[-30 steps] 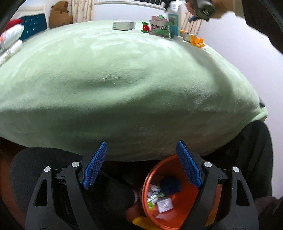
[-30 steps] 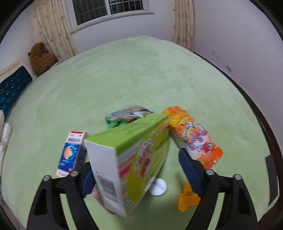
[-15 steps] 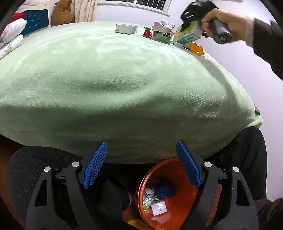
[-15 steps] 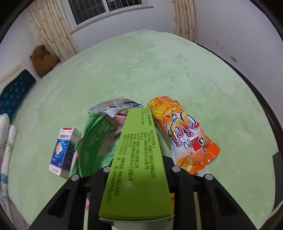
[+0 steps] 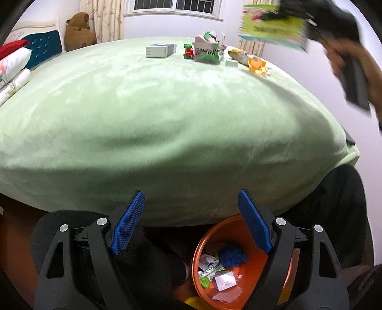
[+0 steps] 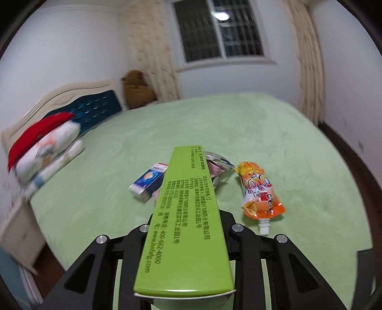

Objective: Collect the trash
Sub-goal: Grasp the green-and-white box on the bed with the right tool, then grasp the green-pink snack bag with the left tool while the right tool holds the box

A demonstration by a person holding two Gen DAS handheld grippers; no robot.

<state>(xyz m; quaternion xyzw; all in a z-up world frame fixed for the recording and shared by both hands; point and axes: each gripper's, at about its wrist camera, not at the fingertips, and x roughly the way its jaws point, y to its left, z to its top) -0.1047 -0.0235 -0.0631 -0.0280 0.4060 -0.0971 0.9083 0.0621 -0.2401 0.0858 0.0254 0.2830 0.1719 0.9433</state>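
Both views carry strong fisheye bending, with dark vignetted corners and the bed (image 5: 167, 114) bulging like a dome. Indoor light is even and fairly bright from overhead; a lamp's reflection glints in the dark window (image 6: 220, 15) far beyond the right jaws. Beyond the left jaws the cover shows soft pale sheen, and shade pools beneath the bed edge just ahead of them. The hand (image 5: 351, 62) up right of the left jaws is motion-smeared. Left of the right jaws, the pillows (image 6: 45, 152) streak with blur; the green box (image 6: 186, 229) between them stays sharp.
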